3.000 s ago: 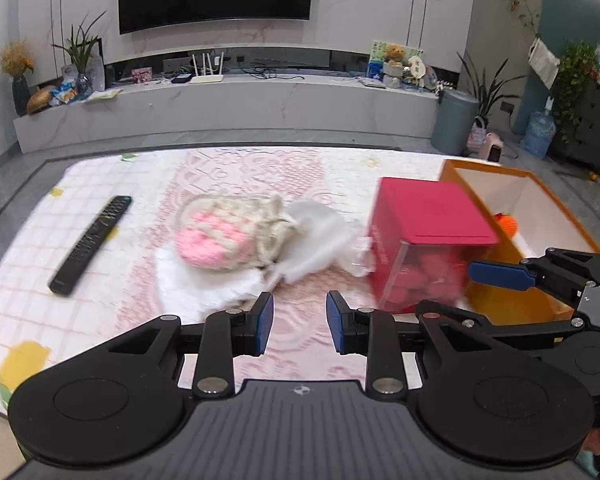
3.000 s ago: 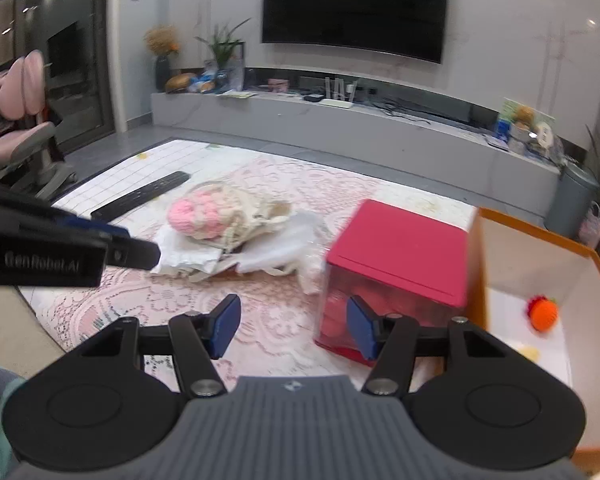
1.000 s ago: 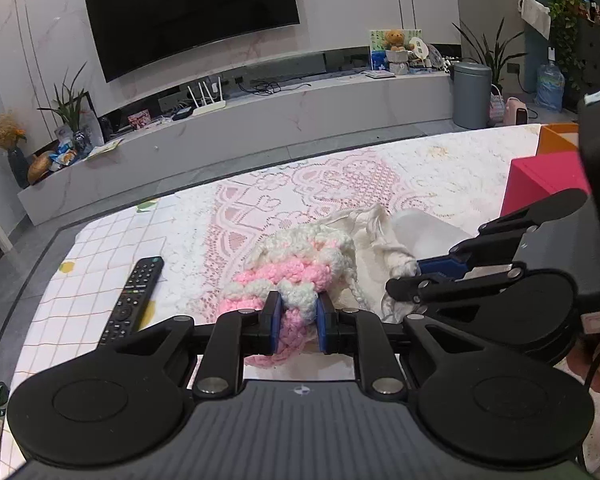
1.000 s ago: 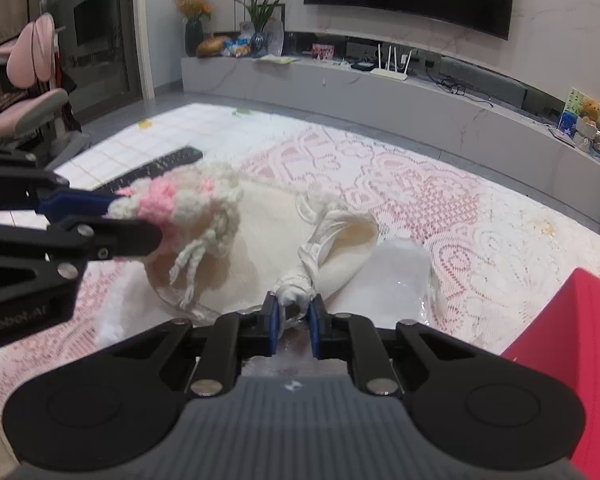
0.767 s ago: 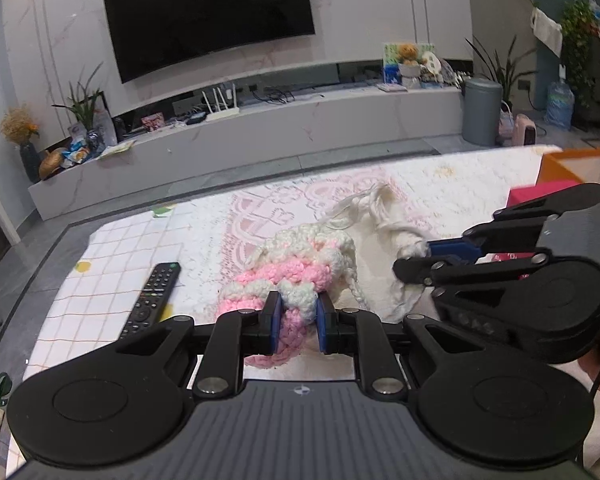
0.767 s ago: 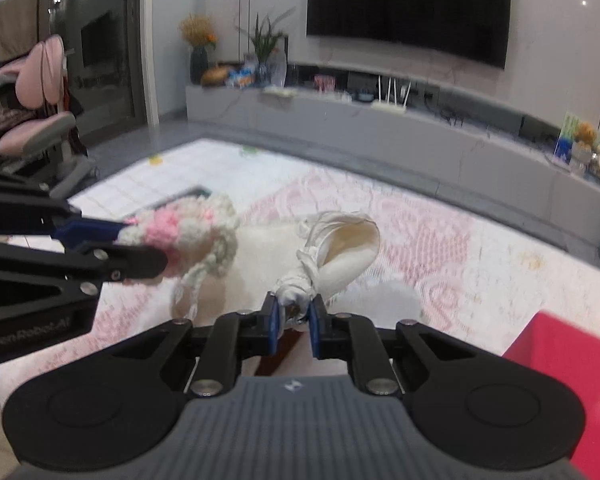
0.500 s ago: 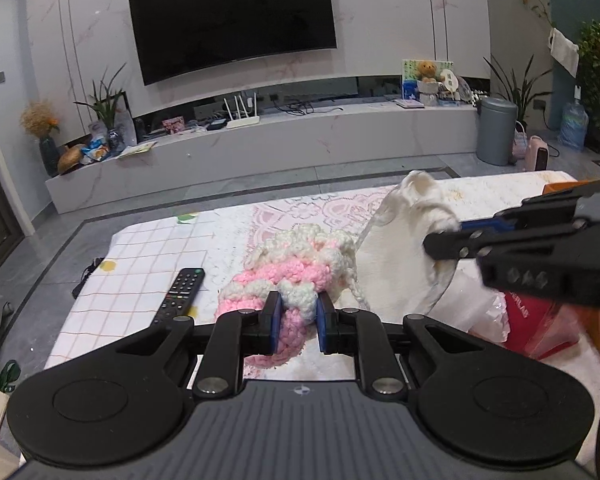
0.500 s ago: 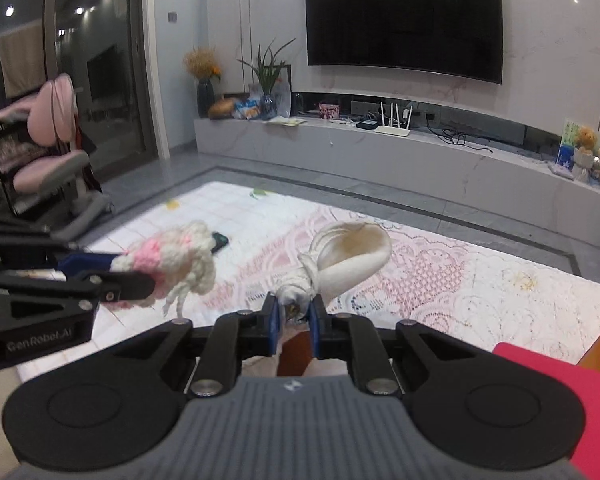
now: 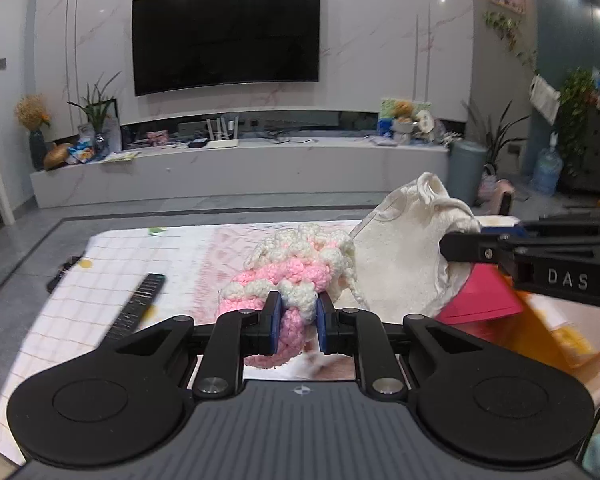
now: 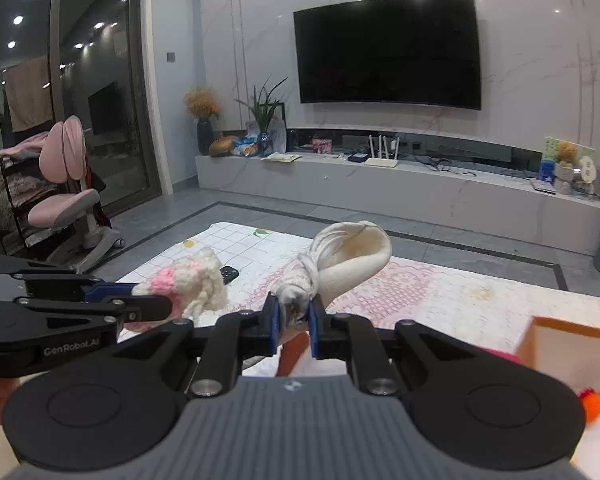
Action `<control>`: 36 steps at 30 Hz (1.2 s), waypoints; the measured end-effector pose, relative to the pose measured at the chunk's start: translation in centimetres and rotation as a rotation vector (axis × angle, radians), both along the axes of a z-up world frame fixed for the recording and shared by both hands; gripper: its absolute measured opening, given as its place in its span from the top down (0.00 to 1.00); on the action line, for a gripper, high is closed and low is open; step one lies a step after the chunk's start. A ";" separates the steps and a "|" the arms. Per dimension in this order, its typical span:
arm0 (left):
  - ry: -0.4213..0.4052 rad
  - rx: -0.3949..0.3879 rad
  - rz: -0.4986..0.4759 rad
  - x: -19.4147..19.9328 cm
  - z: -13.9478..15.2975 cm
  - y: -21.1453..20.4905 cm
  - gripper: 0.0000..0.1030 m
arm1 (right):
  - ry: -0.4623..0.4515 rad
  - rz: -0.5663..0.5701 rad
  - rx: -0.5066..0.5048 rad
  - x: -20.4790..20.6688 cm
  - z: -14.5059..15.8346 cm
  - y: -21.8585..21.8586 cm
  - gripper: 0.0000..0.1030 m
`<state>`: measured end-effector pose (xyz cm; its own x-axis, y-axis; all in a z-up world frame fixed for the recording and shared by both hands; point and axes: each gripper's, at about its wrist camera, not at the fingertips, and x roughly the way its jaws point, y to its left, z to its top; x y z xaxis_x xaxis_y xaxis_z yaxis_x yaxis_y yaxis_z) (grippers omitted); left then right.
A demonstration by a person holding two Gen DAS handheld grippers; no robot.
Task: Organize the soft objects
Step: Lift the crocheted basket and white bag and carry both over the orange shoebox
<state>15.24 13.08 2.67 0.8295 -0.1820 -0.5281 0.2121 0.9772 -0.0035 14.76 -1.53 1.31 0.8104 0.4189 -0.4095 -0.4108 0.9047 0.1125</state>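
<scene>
My left gripper (image 9: 298,324) is shut on a pink and cream crocheted piece (image 9: 296,268), held up above the table. My right gripper (image 10: 293,320) is shut on the bunched neck of a cream cloth drawstring bag (image 10: 352,256), also lifted. In the left wrist view the bag (image 9: 404,252) hangs right of the crochet, with the right gripper (image 9: 460,244) reaching in from the right. In the right wrist view the left gripper (image 10: 140,300) comes in from the left with the crochet (image 10: 196,282). The two soft things hang close together.
A black remote (image 9: 138,304) lies on the lace-covered table (image 9: 112,264) at the left. A red box (image 9: 484,296) and an open orange-walled box (image 10: 572,348) with a small orange toy (image 10: 592,404) stand at the right. A TV console runs along the far wall.
Both grippers have risen with their loads: the crochet and the cloth bag came up off the table. The view now takes in more of the room and less of the tabletop.
</scene>
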 end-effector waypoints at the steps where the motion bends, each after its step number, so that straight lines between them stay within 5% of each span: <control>1: -0.002 -0.013 -0.011 -0.5 0.1 -0.5 0.81 | -0.004 -0.007 0.005 -1.0 0.2 -0.7 0.88; 19: 0.014 -0.093 -0.227 -3.3 -0.1 -12.0 0.81 | -0.131 -0.242 -0.001 -13.1 1.4 -13.4 0.88; 36: 0.048 0.008 -0.429 0.6 -1.7 -25.2 0.81 | -0.061 -0.426 0.001 -11.8 -0.7 -25.0 0.88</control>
